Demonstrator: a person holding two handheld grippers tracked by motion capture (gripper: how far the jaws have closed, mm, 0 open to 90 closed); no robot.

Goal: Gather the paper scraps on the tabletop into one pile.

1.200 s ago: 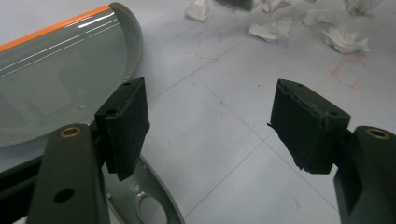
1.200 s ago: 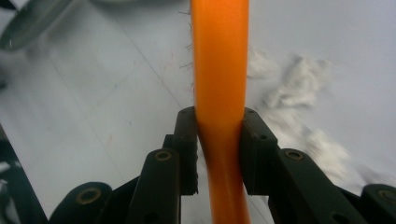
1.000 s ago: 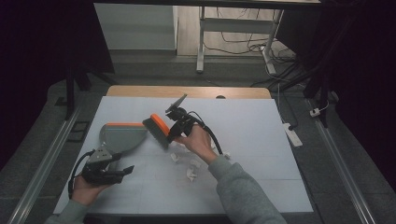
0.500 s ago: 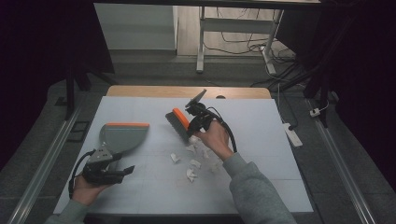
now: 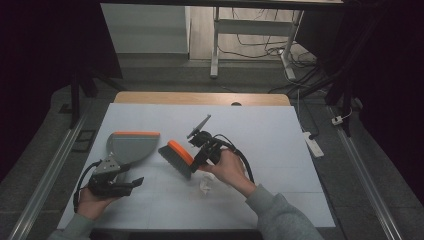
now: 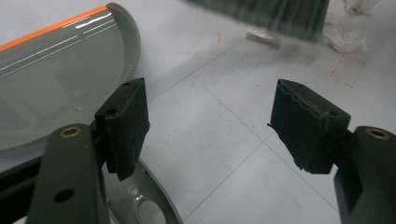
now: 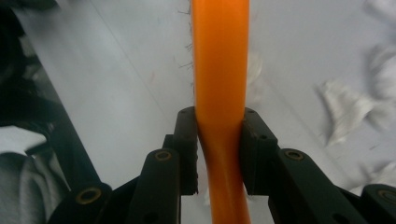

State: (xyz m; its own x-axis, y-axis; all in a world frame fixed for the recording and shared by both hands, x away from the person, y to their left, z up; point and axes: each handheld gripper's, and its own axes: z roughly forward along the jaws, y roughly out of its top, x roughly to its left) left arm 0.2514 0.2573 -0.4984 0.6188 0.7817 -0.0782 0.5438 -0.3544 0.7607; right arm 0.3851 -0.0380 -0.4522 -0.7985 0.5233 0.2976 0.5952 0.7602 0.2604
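Brush (image 5: 176, 156): orange back, grey bristles down on table, tilted | dustpan (image 5: 131, 145): grey, orange lip, flat, just left | paper scraps (image 5: 205, 186): white, crumpled, near brush

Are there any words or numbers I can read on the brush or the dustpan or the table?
None can be read.
Grey plastic dustpan with an orange edge: no writing shows.
Orange-backed hand brush with grey bristles: no label shows.
White table sheet: faint red scribbles, too blurred to read as letters.
Scraps of white crumpled paper: no print shows.
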